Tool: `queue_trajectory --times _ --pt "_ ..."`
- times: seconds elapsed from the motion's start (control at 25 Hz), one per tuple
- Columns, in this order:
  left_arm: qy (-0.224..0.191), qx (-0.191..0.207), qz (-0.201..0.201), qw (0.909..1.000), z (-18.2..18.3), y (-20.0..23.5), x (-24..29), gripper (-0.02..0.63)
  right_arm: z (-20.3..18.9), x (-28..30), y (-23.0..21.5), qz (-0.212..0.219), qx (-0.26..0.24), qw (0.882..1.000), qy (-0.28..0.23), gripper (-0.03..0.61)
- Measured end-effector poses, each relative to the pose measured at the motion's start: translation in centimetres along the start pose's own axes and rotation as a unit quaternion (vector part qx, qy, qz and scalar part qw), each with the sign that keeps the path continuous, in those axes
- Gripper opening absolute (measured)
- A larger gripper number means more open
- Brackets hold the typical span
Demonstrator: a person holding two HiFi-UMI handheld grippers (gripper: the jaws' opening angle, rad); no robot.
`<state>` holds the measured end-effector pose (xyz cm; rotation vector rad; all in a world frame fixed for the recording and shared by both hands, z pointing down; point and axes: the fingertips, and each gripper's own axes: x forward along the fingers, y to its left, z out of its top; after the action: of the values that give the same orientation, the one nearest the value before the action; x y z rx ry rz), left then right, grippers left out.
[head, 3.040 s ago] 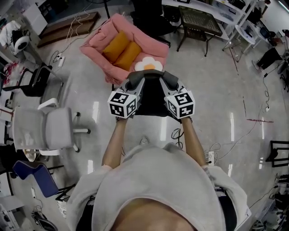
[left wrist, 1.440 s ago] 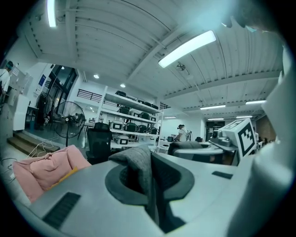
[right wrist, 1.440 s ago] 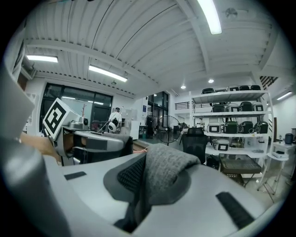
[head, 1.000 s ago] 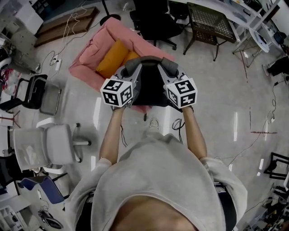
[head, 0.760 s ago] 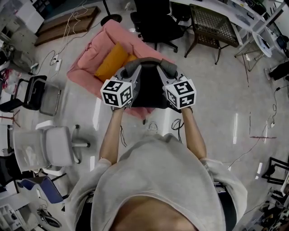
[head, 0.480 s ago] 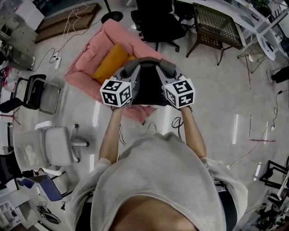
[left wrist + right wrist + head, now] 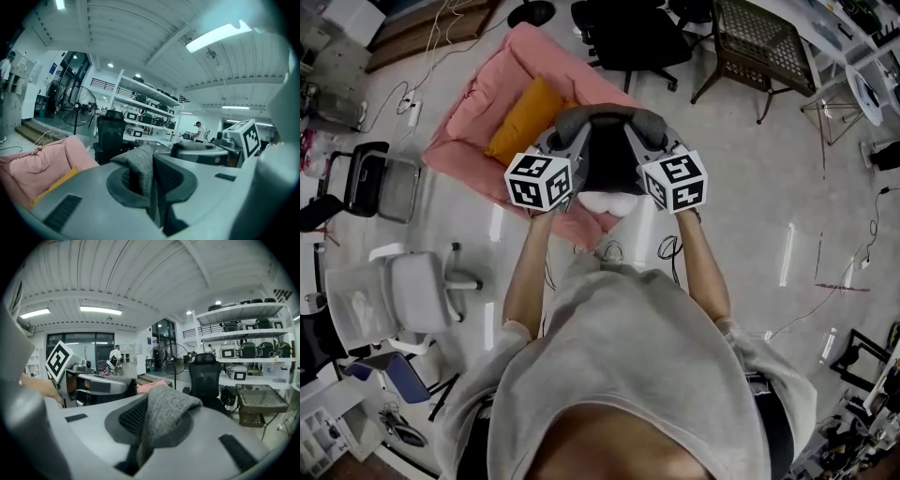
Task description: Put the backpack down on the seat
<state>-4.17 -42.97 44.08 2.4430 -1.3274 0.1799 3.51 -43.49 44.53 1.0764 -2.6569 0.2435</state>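
Head view: left gripper (image 7: 569, 133) and right gripper (image 7: 645, 131) each clamp the grey strap (image 7: 140, 166) — a two-point hold, so the black backpack (image 7: 606, 159) hangs level above the pink sofa (image 7: 464, 141), over its near seat edge — not yet set down.

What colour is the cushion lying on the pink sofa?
Orange. The cushion shows best in the head view, lying on the sofa's left half.
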Motion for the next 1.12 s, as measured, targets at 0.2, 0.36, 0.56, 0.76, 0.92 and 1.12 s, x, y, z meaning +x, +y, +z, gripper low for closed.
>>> queue_trajectory --times 0.2,0.36,0.56,0.76,0.92,1.12 --pt "0.017 -0.013 -0.002 0.9998 -1.7 1.8 0.8 0.038 -1.7 2.0 -0.2 -0.001 0.011 1.0 0.016 0.018" --pt "0.03 -0.031 -0.002 0.9991 -3.4 3.2 1.4 0.038 -3.3 3.5 -0.2 -0.005 0.022 0.999 0.032 0.018" --pt "0.047 -0.048 -0.007 0.9977 -5.3 4.9 2.5 0.038 -5.4 5.2 -0.3 -0.007 0.036 0.998 0.055 0.018" --pt "0.071 -0.067 -0.011 0.9952 -7.6 6.0 3.3 0.038 -8.0 6.4 -0.4 -0.009 0.054 0.995 0.081 0.018" --pt "0.083 -0.077 -0.014 0.9935 -8.8 6.9 4.0 0.038 -9.5 7.5 -0.8 -0.01 0.06 0.993 0.096 0.019" --pt "0.091 -0.094 -0.018 0.9912 -9.9 8.0 5.5 0.038 -11.0 8.9 -1.7 -0.012 0.058 0.992 0.113 0.021"
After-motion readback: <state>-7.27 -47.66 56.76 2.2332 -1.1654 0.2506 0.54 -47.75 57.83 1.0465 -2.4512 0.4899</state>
